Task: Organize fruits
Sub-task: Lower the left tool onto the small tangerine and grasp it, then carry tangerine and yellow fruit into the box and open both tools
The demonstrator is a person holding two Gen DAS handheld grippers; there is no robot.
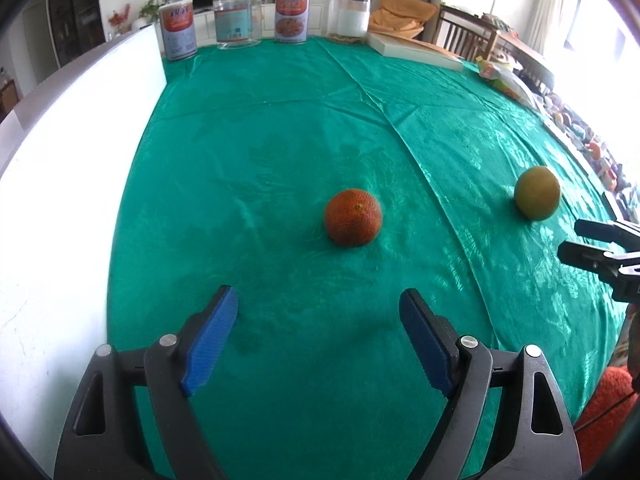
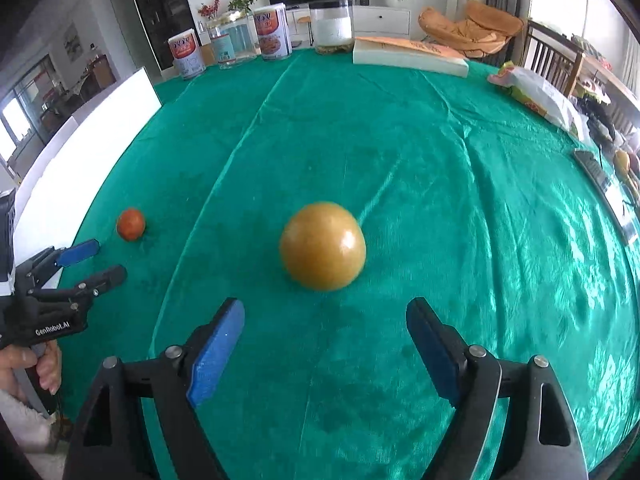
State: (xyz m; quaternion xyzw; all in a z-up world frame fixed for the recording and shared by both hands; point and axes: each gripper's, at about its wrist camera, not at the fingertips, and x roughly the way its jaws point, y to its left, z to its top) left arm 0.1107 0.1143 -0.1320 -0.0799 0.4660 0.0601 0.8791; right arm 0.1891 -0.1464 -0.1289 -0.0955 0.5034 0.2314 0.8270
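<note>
A red-orange fruit (image 1: 353, 217) lies on the green tablecloth, straight ahead of my left gripper (image 1: 319, 300), which is open and empty a short way before it. A yellow-green fruit (image 1: 537, 193) lies to its right. In the right wrist view the same yellow fruit (image 2: 322, 246) sits just ahead of my right gripper (image 2: 326, 310), which is open and empty. The red-orange fruit (image 2: 130, 224) shows small at the left there, with the left gripper (image 2: 104, 260) near it. The right gripper (image 1: 576, 240) shows at the right edge of the left wrist view.
A white board (image 1: 60, 184) stands along the table's left side. Tins and clear jars (image 1: 236, 20) line the far edge, with a flat white box (image 1: 416, 54) beside them. Bags and clutter (image 2: 536, 96) lie along the right side.
</note>
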